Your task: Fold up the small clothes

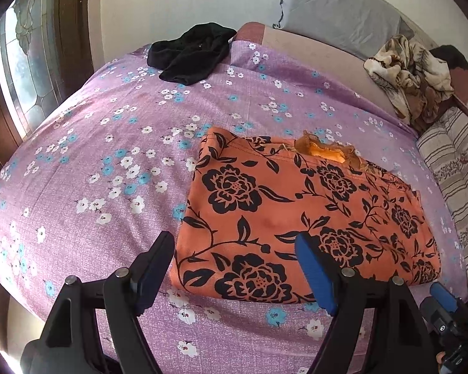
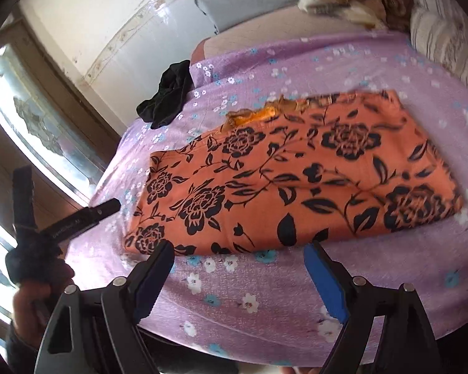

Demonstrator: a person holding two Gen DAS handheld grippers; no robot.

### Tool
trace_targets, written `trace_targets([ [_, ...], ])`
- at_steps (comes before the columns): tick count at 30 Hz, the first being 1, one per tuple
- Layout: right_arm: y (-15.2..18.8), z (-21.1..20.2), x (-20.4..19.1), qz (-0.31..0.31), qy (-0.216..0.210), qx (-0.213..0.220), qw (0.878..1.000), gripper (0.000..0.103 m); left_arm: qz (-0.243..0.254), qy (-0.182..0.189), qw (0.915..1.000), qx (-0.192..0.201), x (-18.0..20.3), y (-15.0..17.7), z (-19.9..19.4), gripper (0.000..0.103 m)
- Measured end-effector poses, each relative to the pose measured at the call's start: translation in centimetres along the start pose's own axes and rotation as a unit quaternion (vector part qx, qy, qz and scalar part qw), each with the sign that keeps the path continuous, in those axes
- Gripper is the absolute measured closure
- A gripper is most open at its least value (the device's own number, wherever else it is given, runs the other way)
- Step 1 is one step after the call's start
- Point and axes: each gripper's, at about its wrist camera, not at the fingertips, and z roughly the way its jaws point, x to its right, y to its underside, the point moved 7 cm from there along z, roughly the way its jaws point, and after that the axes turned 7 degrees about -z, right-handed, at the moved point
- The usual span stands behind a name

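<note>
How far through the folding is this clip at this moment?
Looks done: the orange floral garment lies folded into a flat rectangle on the purple bedsheet. In hand: nothing; the left gripper and right gripper both have open, empty jaws. Left: the black garment lies crumpled at the far edge.

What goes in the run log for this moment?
left tongs: open, empty | right tongs: open, empty | orange floral garment: folded on bed | black garment: unfolded

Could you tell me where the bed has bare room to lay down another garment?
The widest free patch of purple floral bedsheet lies left of the folded orange floral garment, below the black garment. A narrower strip runs along the near edge, before both open grippers. The right side is crowded by the striped cushion and crumpled blanket.
</note>
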Motion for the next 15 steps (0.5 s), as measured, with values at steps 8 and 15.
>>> trace_targets([
  [8, -2.2, -1.2, -5.0, -0.103, 0.078, 0.045, 0.991, 0.016, 0.003, 0.005, 1.0000, 0.002, -0.2, -0.2, -0.5, 0.023],
  [15, -0.6, 1.3, -8.6, -0.114, 0.029, 0.005, 0.993, 0.016, -0.015, -0.004, 0.9998, 0.008, -2.6, -0.8, -0.8, 0.023],
])
